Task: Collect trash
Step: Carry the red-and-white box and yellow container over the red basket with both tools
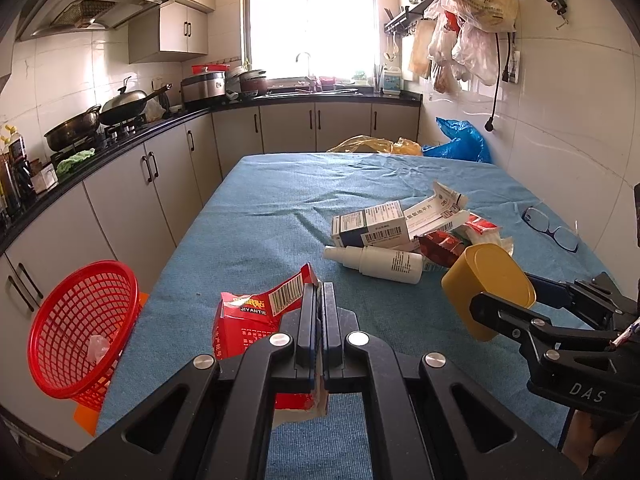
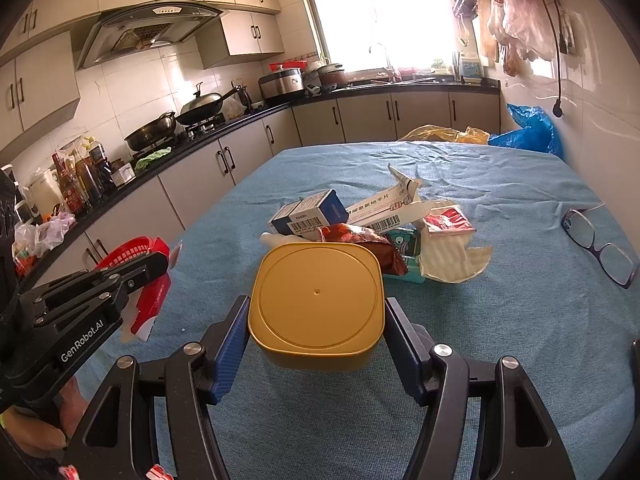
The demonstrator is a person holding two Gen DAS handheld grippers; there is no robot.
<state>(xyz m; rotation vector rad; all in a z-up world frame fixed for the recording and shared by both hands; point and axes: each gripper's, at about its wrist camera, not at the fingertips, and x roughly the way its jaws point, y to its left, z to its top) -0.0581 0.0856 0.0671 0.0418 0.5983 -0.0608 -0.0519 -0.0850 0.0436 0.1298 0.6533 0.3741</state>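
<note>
My left gripper (image 1: 319,292) is shut on a torn red packet (image 1: 248,320) and holds it above the blue tablecloth (image 1: 280,208). It also shows in the right wrist view (image 2: 154,264), with the red packet (image 2: 150,300) hanging from it. My right gripper (image 2: 316,308) is shut on a yellow plastic tub (image 2: 316,300), which also shows in the left wrist view (image 1: 488,288). A red mesh basket (image 1: 80,328) sits at the table's left edge. A pile of trash lies mid-table: medicine boxes (image 1: 372,224), a white bottle (image 1: 380,264), wrappers (image 2: 360,244).
Blue-framed glasses (image 2: 600,244) lie at the table's right side. Blue (image 1: 460,140) and yellow (image 1: 368,145) plastic bags sit beyond the far edge. A kitchen counter with pans (image 1: 76,128) runs along the left. A tiled wall is on the right.
</note>
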